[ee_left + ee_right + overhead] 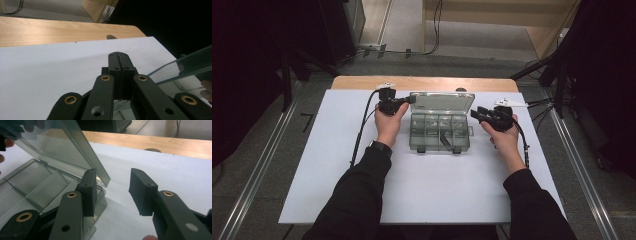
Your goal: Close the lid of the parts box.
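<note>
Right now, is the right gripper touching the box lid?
Cannot tell. In the right gripper view the right gripper is open, one jaw overlapping the lid's corner, with no plain contact or gap.

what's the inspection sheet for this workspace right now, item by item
surface: white sheet over a wooden table, bare wood along the far edge
job's things: clear compartment box at mid-sheet, lid raised; a dark item lies in one compartment, too small to tell what
clutter: nothing seen
grippers: left gripper shut, nothing between its jaws, tip at the lid's left corner; right gripper open beside the box's right end, one jaw close to the box, contact unclear
cables: black cable trails from the left gripper across the sheet; another from the right; more on the floor beyond
surroundings: grey floor, metal rails at both sides, wooden furniture at the back
</note>
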Demonstrator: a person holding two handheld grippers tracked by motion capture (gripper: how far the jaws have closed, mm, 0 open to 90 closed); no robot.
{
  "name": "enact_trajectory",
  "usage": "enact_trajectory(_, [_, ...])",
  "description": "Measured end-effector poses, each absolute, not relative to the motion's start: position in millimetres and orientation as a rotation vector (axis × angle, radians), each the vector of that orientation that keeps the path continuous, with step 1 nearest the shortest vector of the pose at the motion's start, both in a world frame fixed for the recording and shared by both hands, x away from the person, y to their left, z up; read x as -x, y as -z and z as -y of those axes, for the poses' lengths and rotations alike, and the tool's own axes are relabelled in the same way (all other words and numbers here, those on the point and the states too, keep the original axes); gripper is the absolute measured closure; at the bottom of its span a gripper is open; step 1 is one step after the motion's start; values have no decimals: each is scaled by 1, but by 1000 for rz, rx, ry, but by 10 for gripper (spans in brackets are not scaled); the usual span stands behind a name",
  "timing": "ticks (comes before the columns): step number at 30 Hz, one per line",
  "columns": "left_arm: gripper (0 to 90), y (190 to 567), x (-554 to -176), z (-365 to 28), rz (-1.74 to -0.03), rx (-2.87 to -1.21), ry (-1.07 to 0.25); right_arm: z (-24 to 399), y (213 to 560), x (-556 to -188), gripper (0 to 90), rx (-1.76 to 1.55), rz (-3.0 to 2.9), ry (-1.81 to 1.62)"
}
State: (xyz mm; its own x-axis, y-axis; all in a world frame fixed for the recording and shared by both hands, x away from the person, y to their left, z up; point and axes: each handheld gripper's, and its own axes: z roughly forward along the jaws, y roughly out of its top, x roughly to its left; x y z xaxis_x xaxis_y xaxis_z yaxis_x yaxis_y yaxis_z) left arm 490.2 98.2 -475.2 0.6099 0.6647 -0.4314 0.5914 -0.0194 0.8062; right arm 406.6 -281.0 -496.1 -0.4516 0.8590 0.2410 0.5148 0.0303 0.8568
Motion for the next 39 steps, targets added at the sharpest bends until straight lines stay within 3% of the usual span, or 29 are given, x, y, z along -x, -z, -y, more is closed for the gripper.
enact_trajectory(10, [899, 473, -487, -95, -1028, -1692, -83, 281, 480, -406, 789, -1446, -1865, -1442])
enact_trajectory(24, [899, 473, -475, -99, -990, -1702, -64, 266, 467, -401, 869, -1419, -1837, -1472])
enact_trajectory(39, [899, 464, -447, -115, -916, -1700, -79, 252, 460, -373, 871, -1330, -1862, -1440])
